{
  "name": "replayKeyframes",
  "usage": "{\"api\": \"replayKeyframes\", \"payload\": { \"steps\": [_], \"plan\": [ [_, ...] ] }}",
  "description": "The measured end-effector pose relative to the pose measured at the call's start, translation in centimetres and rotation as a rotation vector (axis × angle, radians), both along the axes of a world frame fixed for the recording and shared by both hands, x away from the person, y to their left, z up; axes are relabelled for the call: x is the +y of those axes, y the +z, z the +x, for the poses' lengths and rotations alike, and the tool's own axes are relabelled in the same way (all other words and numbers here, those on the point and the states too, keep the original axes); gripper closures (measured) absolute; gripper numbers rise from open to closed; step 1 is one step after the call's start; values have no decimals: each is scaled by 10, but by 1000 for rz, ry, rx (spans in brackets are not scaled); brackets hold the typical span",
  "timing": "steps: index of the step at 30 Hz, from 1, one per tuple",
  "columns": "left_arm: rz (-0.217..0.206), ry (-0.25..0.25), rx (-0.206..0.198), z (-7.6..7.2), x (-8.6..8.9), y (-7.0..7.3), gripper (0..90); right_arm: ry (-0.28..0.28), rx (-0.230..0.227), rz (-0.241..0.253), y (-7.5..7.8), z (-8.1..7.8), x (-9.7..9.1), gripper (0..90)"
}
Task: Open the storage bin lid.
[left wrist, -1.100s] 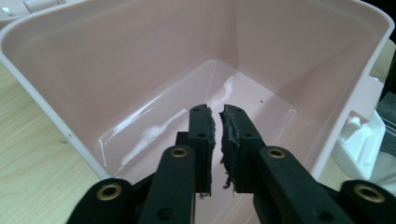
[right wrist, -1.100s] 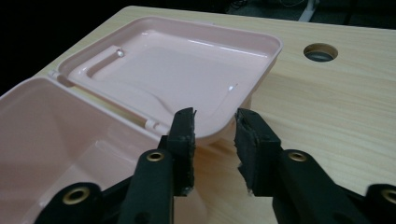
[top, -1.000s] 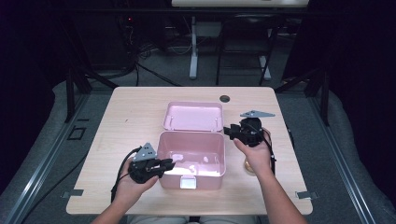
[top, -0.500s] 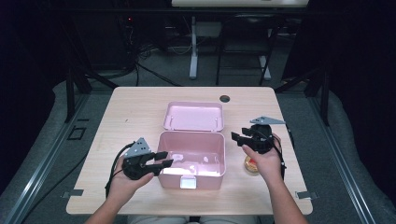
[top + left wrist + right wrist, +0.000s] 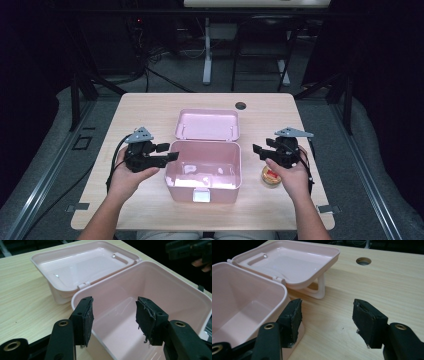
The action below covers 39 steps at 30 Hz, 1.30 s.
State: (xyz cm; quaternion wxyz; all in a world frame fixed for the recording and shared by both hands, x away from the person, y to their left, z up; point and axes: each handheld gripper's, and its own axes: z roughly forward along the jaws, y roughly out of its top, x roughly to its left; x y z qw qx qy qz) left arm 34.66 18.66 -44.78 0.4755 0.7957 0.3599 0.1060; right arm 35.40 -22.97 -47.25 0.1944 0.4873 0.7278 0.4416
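From the high view we've got a pink box sitting toward the near edge of the counter, its lid flipped back flat behind it toward the far edge. The inside looks bare, just glare on the floor. The left claw hangs off the box's left wall, the right claw off its right, both spread with nothing between them. A small round tin with a red and yellow label sits by the right hand; we can't read the writing. Compared with a second ago, both claws have backed away from the box and their jaws have just been opening.

Left gripper view: left claw wide apart over the box rim, hollow interior.

Right gripper view: right claw gaping over bare counter, box wall just beside one pad.
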Motion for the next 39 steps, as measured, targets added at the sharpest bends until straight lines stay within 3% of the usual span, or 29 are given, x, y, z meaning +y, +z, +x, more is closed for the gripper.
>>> {"api": "replayKeyframes", "payload": {
  "steps": [4, 9, 15, 18, 25, 32, 39],
  "plan": [
    [3, -17, 15, 3, 6, 0, 447, -10, 28, 3, -2, -2, -4, 375],
    [11, -26, 15, 0, 12, -3, 452, -13, 21, -14, -5, -6, -6, 358],
    [49, -52, -6, -3, 16, -14, 465, -22, 13, -90, -12, -8, -8, 339],
    [70, -60, -7, -4, 17, -18, 475, -26, 17, -95, -14, -8, -9, 338],
    [109, -40, -20, -6, 18, -19, 603, -35, 28, -91, -19, -7, -13, 338],
    [113, -5, -13, -5, 30, -18, 749, -48, 32, -91, -20, -7, -14, 340],
    [153, -28, 15, -5, 27, -25, 830, -62, 40, -92, -22, -6, -18, 346]
  ]
}}
